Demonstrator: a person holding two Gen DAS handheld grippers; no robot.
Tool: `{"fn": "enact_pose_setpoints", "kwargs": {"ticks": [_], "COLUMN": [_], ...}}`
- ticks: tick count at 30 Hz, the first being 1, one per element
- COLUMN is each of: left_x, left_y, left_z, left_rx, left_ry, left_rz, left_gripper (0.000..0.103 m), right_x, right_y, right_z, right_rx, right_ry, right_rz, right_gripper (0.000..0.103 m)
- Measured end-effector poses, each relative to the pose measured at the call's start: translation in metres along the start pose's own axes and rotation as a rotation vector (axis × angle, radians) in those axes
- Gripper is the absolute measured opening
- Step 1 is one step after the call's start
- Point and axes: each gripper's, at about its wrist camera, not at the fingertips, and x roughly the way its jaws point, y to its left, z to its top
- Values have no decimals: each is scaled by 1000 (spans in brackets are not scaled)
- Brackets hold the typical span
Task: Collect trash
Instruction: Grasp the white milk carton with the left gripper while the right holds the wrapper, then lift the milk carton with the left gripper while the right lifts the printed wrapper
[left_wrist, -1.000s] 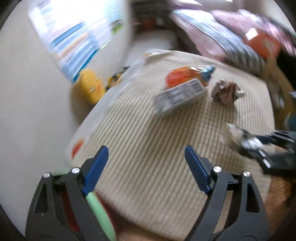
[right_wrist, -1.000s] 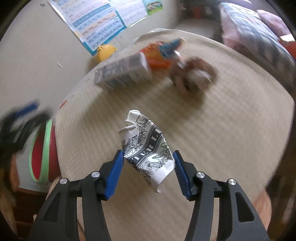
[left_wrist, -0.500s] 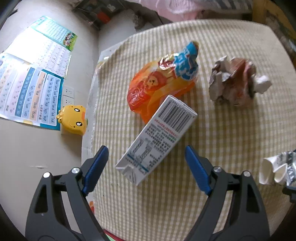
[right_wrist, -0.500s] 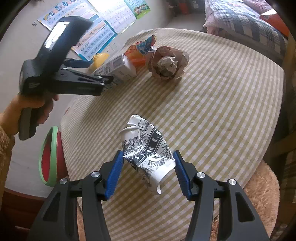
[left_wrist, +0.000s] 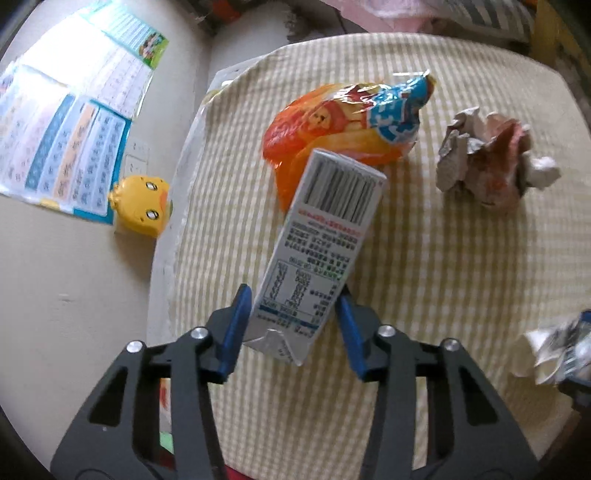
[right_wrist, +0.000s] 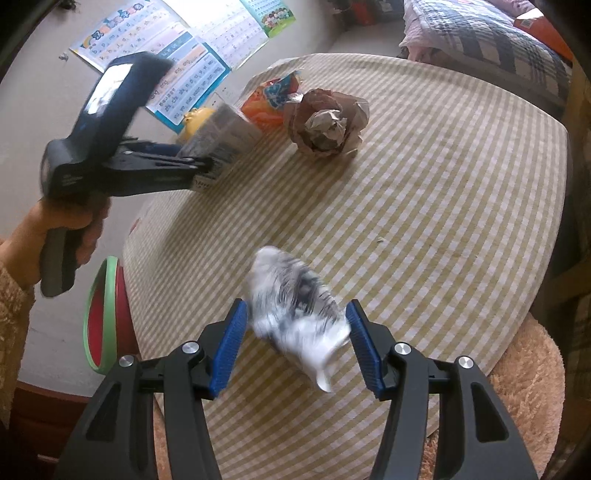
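Note:
A white milk carton (left_wrist: 325, 229) lies on the checked tablecloth (left_wrist: 443, 295), and my left gripper (left_wrist: 293, 295) is closing on its near end, both blue pads touching its sides. From the right wrist view the carton (right_wrist: 218, 136) and left gripper (right_wrist: 207, 173) sit at the table's far left, held by a hand. My right gripper (right_wrist: 295, 314) is shut on a crumpled black-and-white paper cup (right_wrist: 295, 306), blurred here and seen at the right edge (left_wrist: 554, 350) of the left wrist view. An orange snack bag (left_wrist: 343, 125) and a crumpled paper ball (left_wrist: 487, 162) lie beyond the carton.
A red bin with a green rim (right_wrist: 103, 314) stands below the table's left edge. A yellow chick toy (left_wrist: 142, 206) and posters (left_wrist: 62, 147) are on the wall to the left. A plush stool (right_wrist: 524, 387) is at the lower right, with bedding (right_wrist: 498, 37) behind.
My left gripper swung over to the carton, came down around its near end and narrowed its jaws onto it. The right gripper kept its grip on the cup, which now looks blurred.

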Motion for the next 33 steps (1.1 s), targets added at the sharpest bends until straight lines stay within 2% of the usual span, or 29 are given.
{"fn": "enact_pose_setpoints", "kwargs": {"ticks": [4,7,10,11,12,15,16,17,19,20,21,22,24,26,27,28,30,33], "left_x": [-16,-29,-37,-43,-46,-54,-55,-55,-53,-50,-47,-43,-40,-37,-35,-34,-33,-32], "left_y": [8,10,5,2,0,-4,-6,-8,-10,-11,-11,-13,-17,-21,-22,-23,-26,-26], "left_z": [-28,-57,-81,-91,-99,-121,-128,-131,-136,-139,-142,-142,-145,-144,-143,-143,-143,-144], "left_rx": [-100,-171,-197,-204,-210,-248,-261,-267,-280,-293,-303,-311,-316,-321,-325,-328,-339,-366], "left_ry": [-11,-9,-2,1,1,8,16,20,29,37,43,50,53,52,56,57,56,52], "left_rz": [-57,-130,-176,-189,-198,-227,-233,-232,-231,-240,-247,-254,-260,-266,-267,-267,-270,-279], "left_gripper": [41,40,40,40,40,40,40,40,40,40,40,40,40,40,41,44,49,51], "right_x": [0,1,1,1,2,11,14,16,18,17,16,14,8,6,5,4,1,-3], "right_y": [3,6,9,10,12,19,19,22,23,24,24,23,16,12,12,12,12,10], "right_z": [0,0,0,1,0,-2,-2,-3,-4,-5,-5,-5,-6,-9,-10,-10,-11,-11], "right_rx": [-15,-25,-37,-41,-45,-61,-65,-74,-78,-75,-70,-60,-37,-23,-20,-21,-23,-18], "right_ry": [9,15,20,23,29,50,55,61,67,67,63,58,55,57,56,54,46,34], "right_rz": [-3,-10,-18,-20,-25,-37,-40,-45,-37,-28,-26,-18,-11,-6,-5,-8,-21,-18], "right_gripper": [54,55,55,56,62,63,61,51,50,40,36,27,22,22,26,27,40,46]}}
